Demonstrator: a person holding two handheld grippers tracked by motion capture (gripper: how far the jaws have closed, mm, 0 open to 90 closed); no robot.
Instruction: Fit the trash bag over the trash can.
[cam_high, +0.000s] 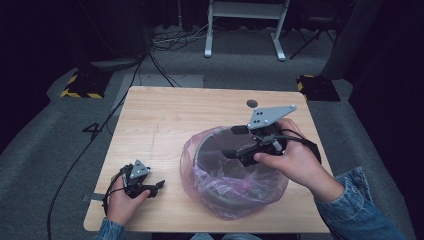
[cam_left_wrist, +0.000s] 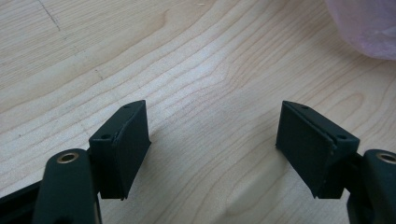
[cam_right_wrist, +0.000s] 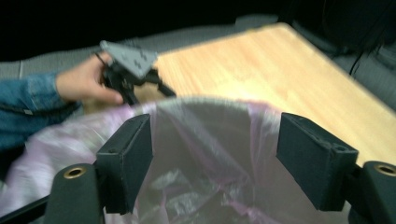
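Note:
A grey bin (cam_high: 220, 145) lined with a pink plastic bag (cam_high: 200, 170) stands on the right half of the wooden table (cam_high: 160, 120). My right gripper (cam_high: 234, 142) hovers over the bin's mouth, jaws open and empty. In the right gripper view those jaws (cam_right_wrist: 215, 158) frame the bag's rim (cam_right_wrist: 201, 105) and its crumpled inside. My left gripper (cam_high: 159, 186) rests near the table's front left corner. Its jaws are open, with bare wood between them (cam_left_wrist: 212, 140). It is also in the right gripper view (cam_right_wrist: 161, 84), beyond the bin. A corner of the pink bag (cam_left_wrist: 369, 28) lies to its upper right.
A small dark round mark (cam_high: 252, 103) sits near the table's far edge. Beyond the table are white desk legs (cam_high: 207, 35), floor cables (cam_high: 165, 42) and two yellow-and-black striped bases (cam_high: 82, 85). A cable (cam_high: 75, 160) runs along the floor at the left.

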